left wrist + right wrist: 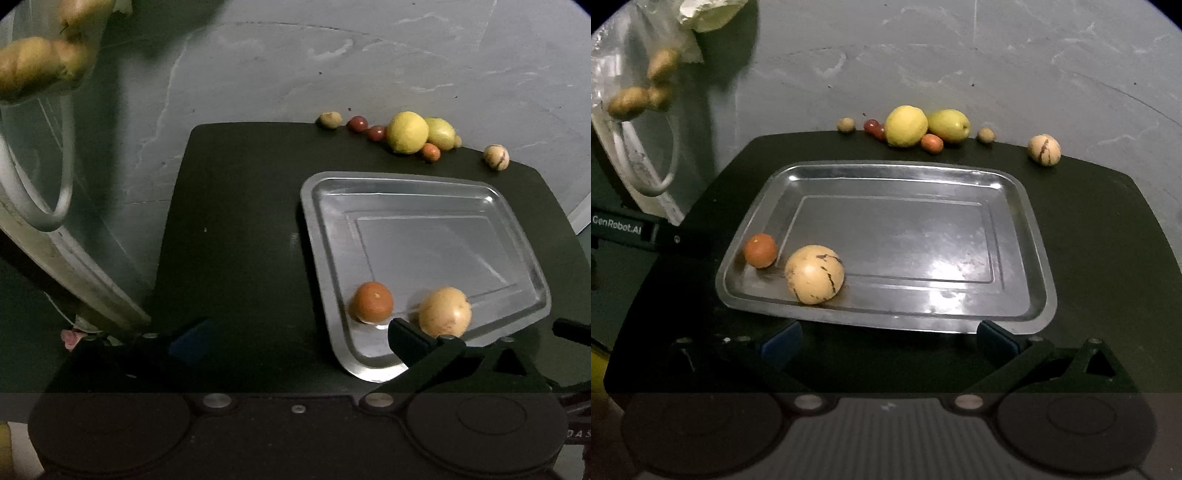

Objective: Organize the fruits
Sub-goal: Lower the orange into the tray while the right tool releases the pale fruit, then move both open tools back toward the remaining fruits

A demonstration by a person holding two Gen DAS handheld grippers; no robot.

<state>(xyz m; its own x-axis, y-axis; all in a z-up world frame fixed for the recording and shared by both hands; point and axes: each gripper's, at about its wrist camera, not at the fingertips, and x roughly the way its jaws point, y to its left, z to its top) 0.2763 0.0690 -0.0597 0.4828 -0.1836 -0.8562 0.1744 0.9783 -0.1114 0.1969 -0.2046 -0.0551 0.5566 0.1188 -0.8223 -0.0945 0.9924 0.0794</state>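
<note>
Metal tray (1015, 236), rect w/ rounded corners, shiny stepped rim, sits on a matte black mat (1108, 229) on the grey, scuffed desk (997, 66). In the tray's near-left corner: a small round orange fruit (760, 250), smooth, & just beside it a bigger pale tan fruit (814, 274) w/ dark streaks on its skin. The two look close, maybe touching; can't tell.

Along the mat's far edge, a row: small tan nut-like ball (846, 124), red grapes (874, 127), round yellow lemon (906, 126), oval yellow-green fruit (949, 125), small orange oval (931, 143), another small tan ball (986, 134), then a streaked tan fruit (1044, 149) set apart to the right.

My right gripper (890, 341) hangs low at the tray's near edge, fingers (781, 341) spread wide, blue pads, nothing between them. My left gripper (295, 338) is off the tray's left-near corner, fingers (408, 341) also wide apart & empty; one tip overlaps the tray rim (314, 206) just by the tan fruit (445, 312) & orange one (371, 301).

Far left: clear plastic bag w/ knobbly ginger (639, 92).
</note>
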